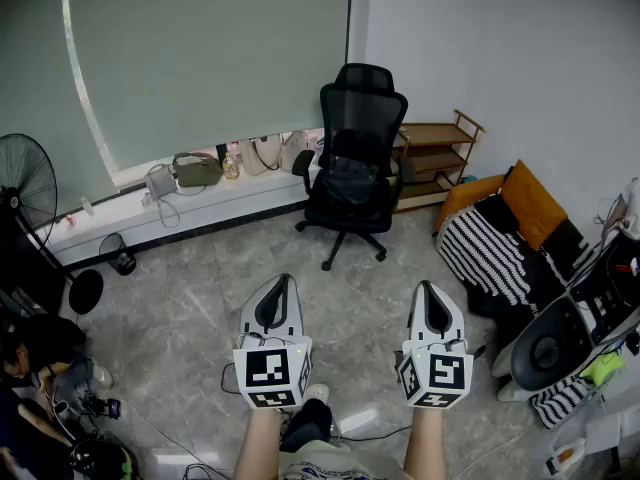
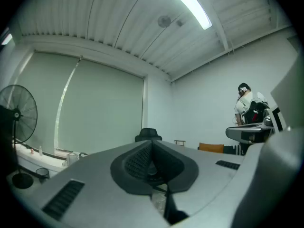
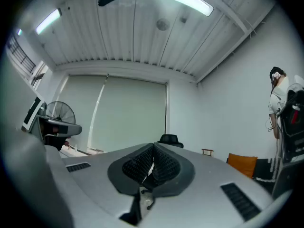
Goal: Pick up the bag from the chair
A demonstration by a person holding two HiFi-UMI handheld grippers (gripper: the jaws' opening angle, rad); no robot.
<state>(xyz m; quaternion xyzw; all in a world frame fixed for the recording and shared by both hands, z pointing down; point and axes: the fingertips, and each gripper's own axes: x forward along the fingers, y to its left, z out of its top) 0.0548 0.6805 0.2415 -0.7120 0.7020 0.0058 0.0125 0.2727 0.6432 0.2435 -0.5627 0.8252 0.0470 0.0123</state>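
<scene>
My left claw (image 1: pixel 279 293) points, jaws pressed together and empty, toward the dark bag (image 1: pixel 349 180) slumped on the office chair (image 1: pixel 363 103) well ahead. It looks soft, probably light, best pinched along its top. My right claw (image 1: pixel 427 298) is likewise closed, empty.

The head view looks forward and steeply down over the floor, with the left gripper (image 1: pixel 282 286) and right gripper (image 1: pixel 425 288) close at its lower edge and the chair (image 1: pixel 352 158) well ahead; each gripper view sits low behind its own jaws, tilted up toward the ceiling (image 2: pixel 142 13); all 3 views share the chair, blind (image 1: pixel 200 58) and fan (image 1: pixel 22 193).
</scene>
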